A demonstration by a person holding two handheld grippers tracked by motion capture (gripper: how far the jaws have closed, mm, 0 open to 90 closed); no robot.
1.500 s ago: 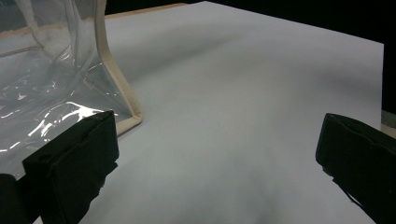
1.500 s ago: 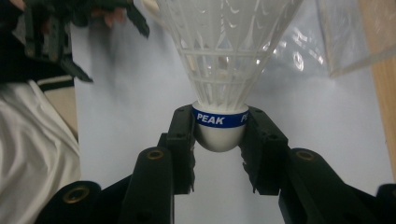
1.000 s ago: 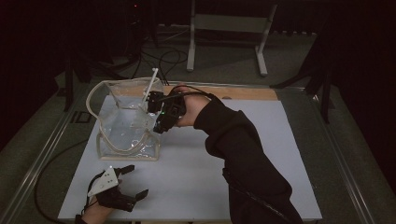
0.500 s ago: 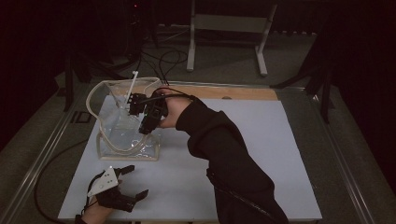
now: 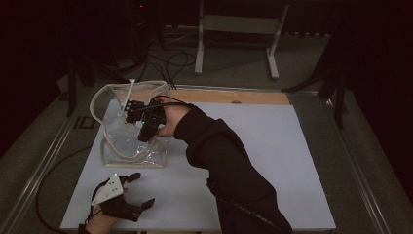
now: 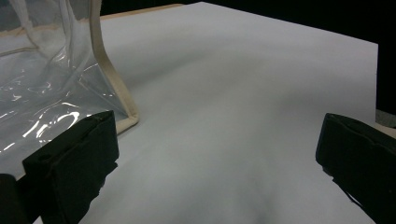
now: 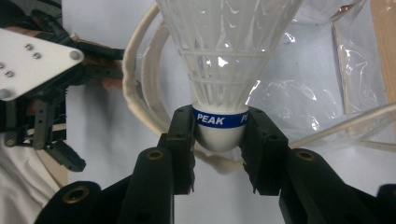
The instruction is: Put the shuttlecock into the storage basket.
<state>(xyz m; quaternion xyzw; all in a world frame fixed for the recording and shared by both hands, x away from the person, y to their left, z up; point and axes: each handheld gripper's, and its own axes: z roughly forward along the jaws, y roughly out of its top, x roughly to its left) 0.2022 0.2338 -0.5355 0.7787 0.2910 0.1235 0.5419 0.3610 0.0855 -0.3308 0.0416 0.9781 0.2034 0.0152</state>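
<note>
A white shuttlecock [image 7: 223,60] with a blue band marked PEAK is clamped by its cork base between the pads of my right gripper [image 7: 219,140]. In the high view that gripper [image 5: 131,111] hovers over the mouth of a clear plastic bag [image 5: 127,142] with cream trim, and the shuttlecock [image 5: 128,93] sticks up and away from it. My left gripper [image 5: 141,190] rests near the table's front left corner, jaws wide apart with nothing between them. The left gripper view has its open gripper [image 6: 219,158] just right of the bag [image 6: 46,93].
A white board [image 5: 272,146] covers the table, with a wooden strip [image 5: 243,96] along its far edge. A metal stand [image 5: 234,29] and cables lie on the floor beyond. The person's dark sleeve [image 5: 229,170] crosses the middle of the board.
The right hand has carried the shuttlecock leftward and a little lower, from the bag's right side to over its opening. The left gripper has stayed put.
</note>
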